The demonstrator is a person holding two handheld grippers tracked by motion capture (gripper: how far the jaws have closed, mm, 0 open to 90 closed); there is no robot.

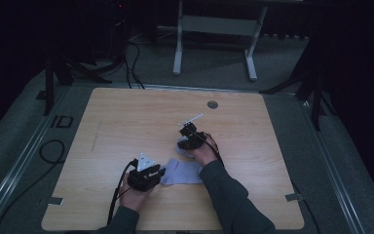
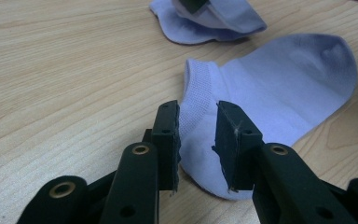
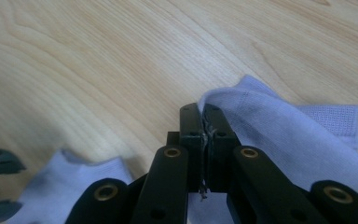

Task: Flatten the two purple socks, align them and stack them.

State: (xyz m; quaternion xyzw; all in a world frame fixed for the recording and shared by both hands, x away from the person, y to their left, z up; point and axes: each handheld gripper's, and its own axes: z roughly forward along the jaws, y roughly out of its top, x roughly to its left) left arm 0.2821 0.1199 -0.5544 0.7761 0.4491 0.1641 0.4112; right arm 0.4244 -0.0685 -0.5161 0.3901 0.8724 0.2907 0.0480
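Right gripper [image 3: 204,123]: jaws were pressed together on a fold of the far sock [image 3: 279,135], with cloth caught between the pads; in the high view this gripper sat at mid-table, beyond the other one.
Left gripper [image 2: 196,140]: jaws stood spread, straddling the heel side of the near sock [image 2: 279,84] just below its ribbed cuff; whether the pads touched the cloth could not be told.
Near sock position: lay flat on the wooden table [image 1: 126,122], toe pointing away from the left gripper, cuff edge toward the far sock.
Far sock position: bunched and partly lifted at the pinched fold, just beyond the near sock and apart from it by a narrow strip of table.
Handling, judged: both socks appeared light, thin and limp; they would drape and sag from any single hold and offer no stiffness.
Slip risk, judged: low on knit cloth, though a shallow pinch could pull free.
Recommended hold, judged: the ribbed cuff, being the thickest and firmest edge.
Fragility: none apparent.
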